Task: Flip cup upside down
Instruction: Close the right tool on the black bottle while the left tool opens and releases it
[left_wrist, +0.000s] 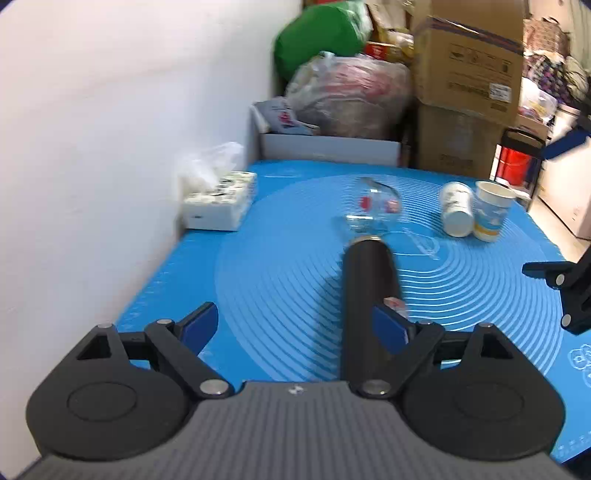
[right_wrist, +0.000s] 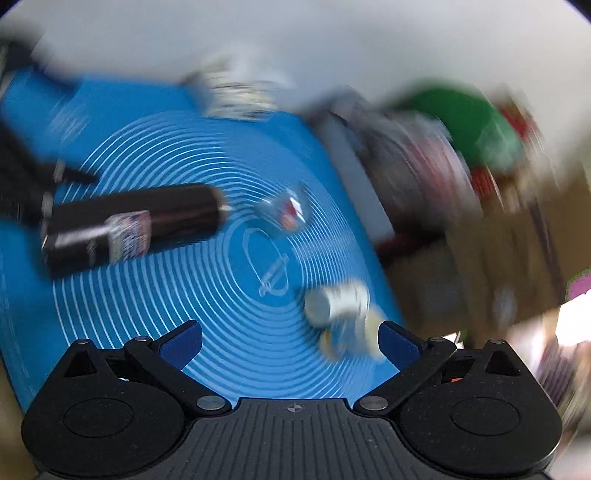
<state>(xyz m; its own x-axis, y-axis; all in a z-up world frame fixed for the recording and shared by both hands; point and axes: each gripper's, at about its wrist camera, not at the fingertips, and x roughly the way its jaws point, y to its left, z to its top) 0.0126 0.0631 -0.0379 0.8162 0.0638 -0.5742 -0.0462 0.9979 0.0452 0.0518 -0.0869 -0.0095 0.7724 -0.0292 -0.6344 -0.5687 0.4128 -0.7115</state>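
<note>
From the left wrist, the left tongs (left_wrist: 293, 328) gape empty, a black flask (left_wrist: 367, 284) lying between them on the blue tabletop (left_wrist: 266, 221), one glass cup (left_wrist: 373, 206) and two paper cups (left_wrist: 458, 212) beyond, awaiting flipping; from the right wrist, blurred, the right tongs (right_wrist: 290, 341) gape likewise, seemingly approaching the upright paper cup (right_wrist: 354, 332).

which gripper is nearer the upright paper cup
Right. The right gripper is open with the upright paper cup just inside its right finger; the left gripper sits well back across the mat.

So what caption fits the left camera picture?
Open left gripper above a blue mat, black bottle lying ahead, paper cups beyond.
</note>
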